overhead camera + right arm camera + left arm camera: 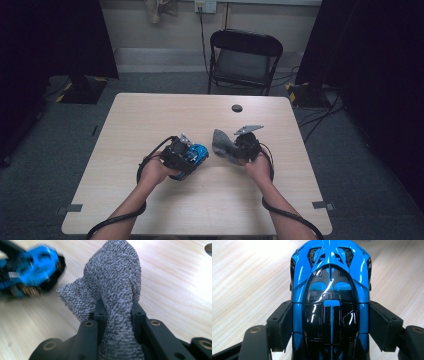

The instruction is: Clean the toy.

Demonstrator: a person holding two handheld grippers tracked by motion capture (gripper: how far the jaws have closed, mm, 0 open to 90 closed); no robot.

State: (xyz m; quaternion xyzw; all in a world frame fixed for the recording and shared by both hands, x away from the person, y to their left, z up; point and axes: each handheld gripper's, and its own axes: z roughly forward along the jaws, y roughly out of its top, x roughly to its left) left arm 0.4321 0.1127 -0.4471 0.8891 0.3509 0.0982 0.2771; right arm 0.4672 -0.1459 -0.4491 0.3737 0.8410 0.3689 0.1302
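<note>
Left tongs [329,322] are clamped on the car [330,290], jaws wide apart because the blue body fills the gap, one pad on each flank so the roof and nose stay bare. Right tongs [116,312] are squeezed nearly together on a grey cloth [112,282], pinching a fold so a loose flap stands free beyond the jaws, a good wiping end by the look of it. From the high view, the car [194,154] sits in the left tongs [192,155] just left of the cloth [222,144], the two near but apart, both over the middle of the desk [150,115]. The right tongs [235,150] hold the cloth just right of the car, facing it. Room to move: bare wood lies all round the car, every desk edge is well off, and a dark hole [237,108] lies beyond the cloth, clear of the work.
</note>
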